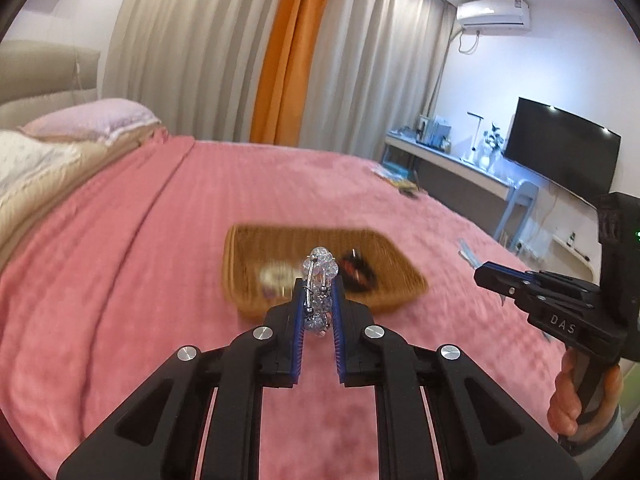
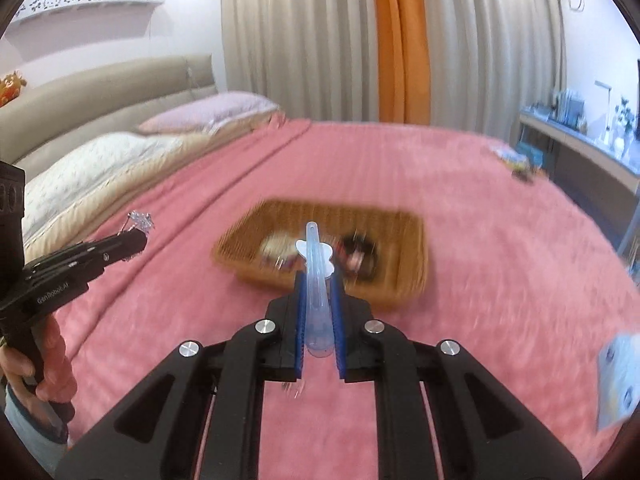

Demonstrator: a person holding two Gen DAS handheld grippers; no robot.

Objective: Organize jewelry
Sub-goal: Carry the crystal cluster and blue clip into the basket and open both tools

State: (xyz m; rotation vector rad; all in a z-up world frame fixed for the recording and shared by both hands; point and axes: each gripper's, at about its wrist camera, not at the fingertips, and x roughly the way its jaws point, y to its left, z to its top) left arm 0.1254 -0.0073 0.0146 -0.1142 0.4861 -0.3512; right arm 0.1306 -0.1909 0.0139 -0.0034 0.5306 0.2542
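Left hand-held gripper (image 1: 317,289) clamps a crystal bracelet (image 1: 319,276); right (image 2: 319,285) a blue clip (image 2: 316,272).

Legible markings, two items:
1. "DAS", pale raised letters on the black body of the right tongs (image 1: 486,274), seen from the left wrist.
2. "GenRobot.AI", small white lettering along the side of the left tongs (image 2: 140,236), seen from the right wrist.

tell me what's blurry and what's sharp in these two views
Left wrist view: the wicker basket and its contents smear with motion blur, while the left gripper and its crystal bead bracelet stay crisp. Right wrist view: the basket is blurred the same way, the right gripper and clear blue hair clip sharp; fisheye bends the curtains.
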